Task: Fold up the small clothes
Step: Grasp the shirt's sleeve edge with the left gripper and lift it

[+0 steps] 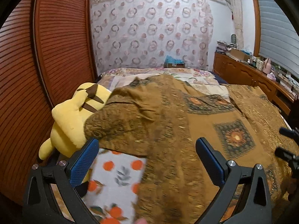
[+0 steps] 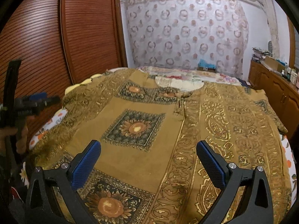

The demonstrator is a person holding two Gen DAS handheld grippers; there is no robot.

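Observation:
A mustard-brown garment point(image 2: 142, 149) with sunflower squares and gold paisley bands lies spread over the bed; its round neckline point(image 2: 179, 83) is at the far end. In the left wrist view its left side point(image 1: 149, 123) is rumpled and partly folded over. My left gripper point(image 1: 147, 149) is open above the garment's left edge, holding nothing. My right gripper point(image 2: 148, 149) is open above the garment's middle, empty. The left gripper also shows at the left edge of the right wrist view point(image 2: 37, 100).
A yellow plush toy point(image 1: 72, 123) lies at the bed's left edge against the louvered wooden wardrobe point(image 1: 56, 46). A white sheet with orange prints point(image 1: 115, 179) shows beneath. A wooden dresser point(image 1: 248, 72) with clutter stands right. A patterned curtain point(image 1: 149, 31) hangs behind.

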